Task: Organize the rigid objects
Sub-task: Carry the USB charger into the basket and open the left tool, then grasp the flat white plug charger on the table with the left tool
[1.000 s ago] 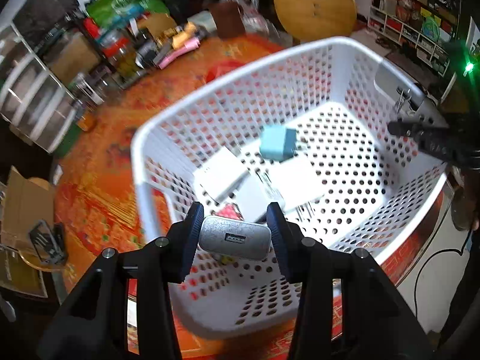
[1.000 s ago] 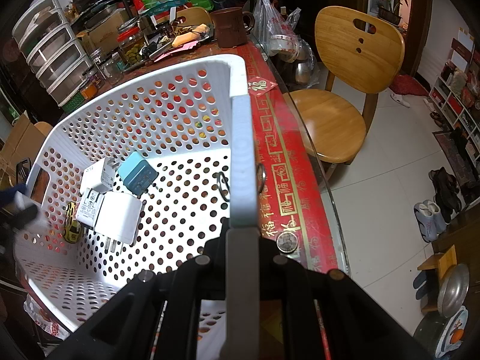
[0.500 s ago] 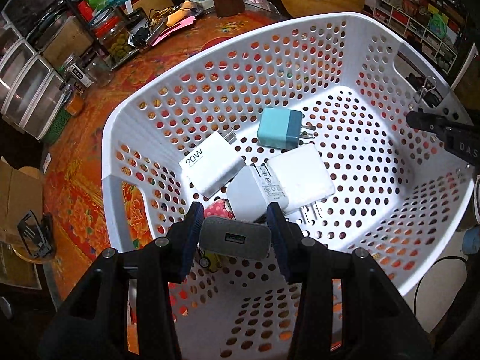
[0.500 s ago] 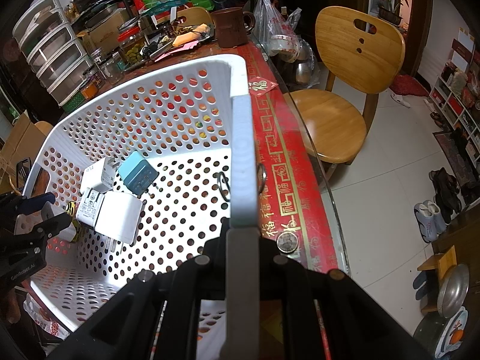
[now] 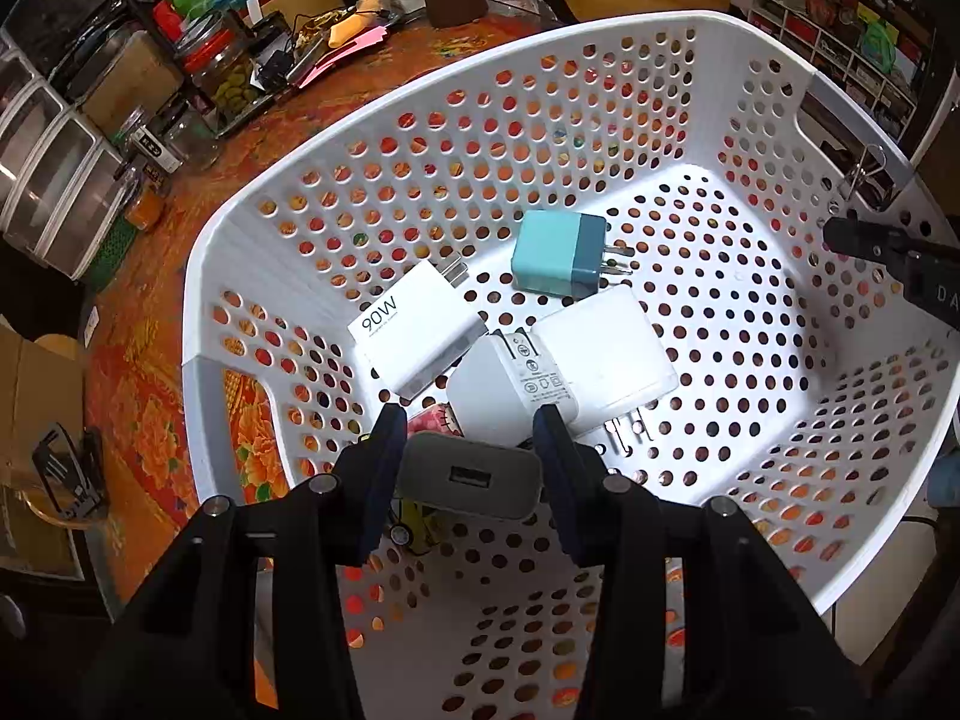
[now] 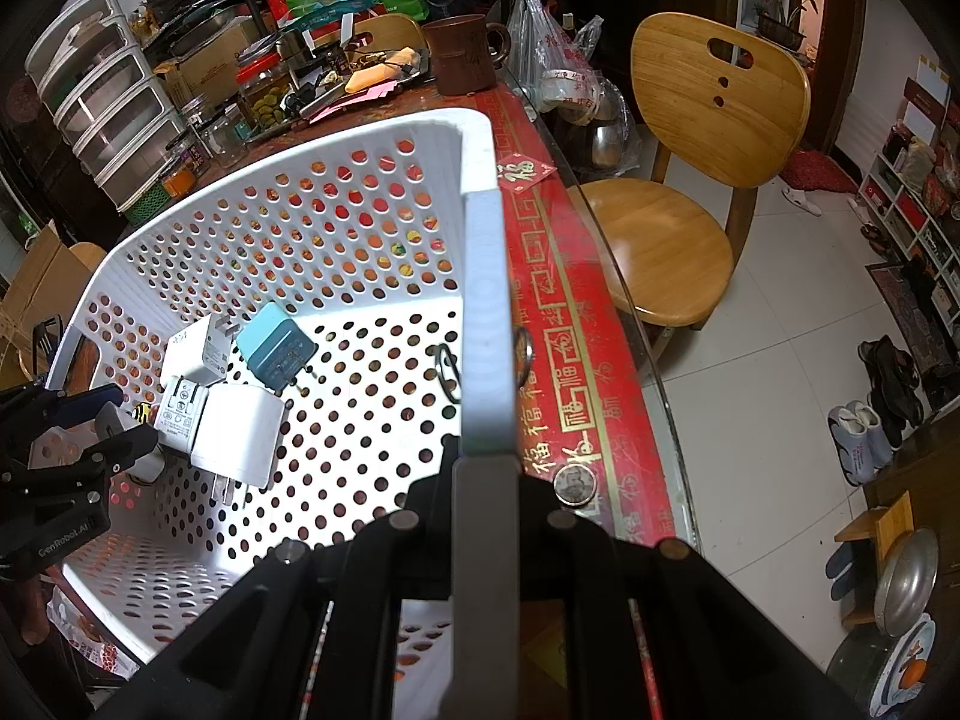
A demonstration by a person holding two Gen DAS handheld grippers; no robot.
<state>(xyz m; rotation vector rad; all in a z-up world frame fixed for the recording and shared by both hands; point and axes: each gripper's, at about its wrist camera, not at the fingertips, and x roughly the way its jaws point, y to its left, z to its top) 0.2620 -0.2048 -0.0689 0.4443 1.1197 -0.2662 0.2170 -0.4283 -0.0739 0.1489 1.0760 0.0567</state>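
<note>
The grey USB charger [image 5: 465, 475] is sitting between the blue pads of the left gripper [image 5: 465, 450], port face toward the camera, hanging low inside the white perforated basket [image 5: 420, 138] near its left-hand wall. The jaws are opening at this moment; the pads are still lying against the charger's two sides, so it has not dropped. A second ago the same gripper was holding it up above the basket's near rim, and it has since come down so that the charger is now hanging just above the pile on the basket floor. That reads as a release under way: one more charger is about to join the others.

Right below and ahead of it, the earlier chargers are lying clustered toward the left half of the floor: a white adapter with printed markings [image 5: 510, 387], touching a larger white charger [image 5: 606, 354] whose prongs are pointing toward the near wall, a white 90W charger [image 5: 417, 330] beside them, and a teal charger [image 5: 558, 262] a little farther in. Something red and something yellow are partly showing under the gripper; what they are is unclear.

The right gripper [image 6: 483, 480] is clamping the basket's right-hand rim, jaws pressed together on the plastic edge, steadying it on the red patterned table [image 6: 576, 360]. A coin [image 6: 574, 485] is lying on the table just beside that gripper. A wooden chair [image 6: 690, 180] is standing past the table's edge.
</note>
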